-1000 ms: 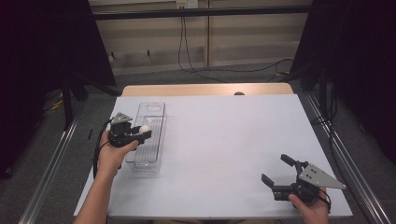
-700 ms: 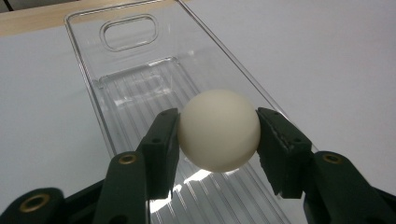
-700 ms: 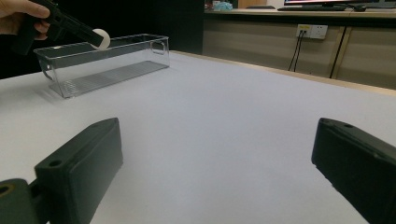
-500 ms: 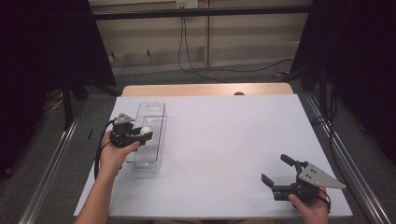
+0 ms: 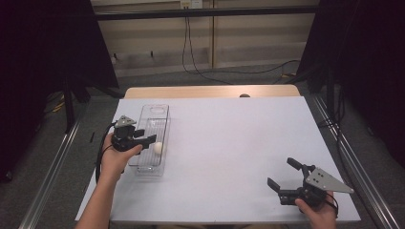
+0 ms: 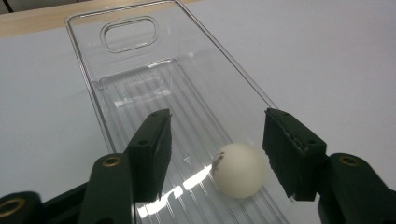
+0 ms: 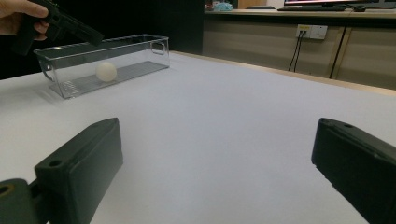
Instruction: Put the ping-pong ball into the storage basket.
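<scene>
The left gripper point(image 6: 212, 154) hangs over a clear plastic bin point(image 6: 140, 88) on the white worktop point(image 6: 336, 60); its black fingers point(image 6: 152, 149) stand wide apart; a white ball point(image 6: 238, 169) lies on the ribbed floor between them, untouched.

You've got a white ping-pong ball point(image 6: 238, 170) resting on the ribbed floor of a clear, open-top plastic bin point(image 5: 157, 110), which lies lengthwise at the table's left side.

Both forearms are bare, no sleeves showing. The left gripper point(image 5: 148, 139) and right gripper point(image 5: 283, 173) are black with blocky jaws and brass-coloured screws. Each carries a grey three-cornered plate and trails a black cable.
</scene>
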Motion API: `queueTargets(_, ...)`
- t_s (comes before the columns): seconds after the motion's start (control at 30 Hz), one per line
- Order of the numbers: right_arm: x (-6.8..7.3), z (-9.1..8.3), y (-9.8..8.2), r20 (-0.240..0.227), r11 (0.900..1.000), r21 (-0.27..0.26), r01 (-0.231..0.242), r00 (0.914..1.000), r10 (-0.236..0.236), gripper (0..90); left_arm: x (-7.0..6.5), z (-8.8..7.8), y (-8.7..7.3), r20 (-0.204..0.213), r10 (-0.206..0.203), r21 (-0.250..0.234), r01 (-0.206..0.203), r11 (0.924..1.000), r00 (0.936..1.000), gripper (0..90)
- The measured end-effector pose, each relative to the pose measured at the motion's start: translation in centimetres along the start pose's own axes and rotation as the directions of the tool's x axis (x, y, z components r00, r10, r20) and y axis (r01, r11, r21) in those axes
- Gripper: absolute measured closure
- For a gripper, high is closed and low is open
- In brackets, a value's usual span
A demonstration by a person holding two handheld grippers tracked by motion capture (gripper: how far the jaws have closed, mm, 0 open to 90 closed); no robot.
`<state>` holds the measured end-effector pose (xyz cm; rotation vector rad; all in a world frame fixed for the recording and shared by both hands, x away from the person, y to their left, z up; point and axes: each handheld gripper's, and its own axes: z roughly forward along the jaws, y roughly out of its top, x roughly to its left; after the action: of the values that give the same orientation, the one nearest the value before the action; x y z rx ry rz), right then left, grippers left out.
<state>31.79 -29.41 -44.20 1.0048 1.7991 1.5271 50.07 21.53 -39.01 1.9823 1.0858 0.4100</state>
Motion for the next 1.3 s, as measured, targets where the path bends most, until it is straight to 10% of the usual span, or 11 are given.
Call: queueTargets(1.3,0.0,-0.2,0.0,-0.002,1.000,0.000,0.001,1.0000,-0.001,1.4,-1.5,-3.4,-2.1,0.012,-0.031,-0.197,0.033,0.9799,0.9994,8.5)
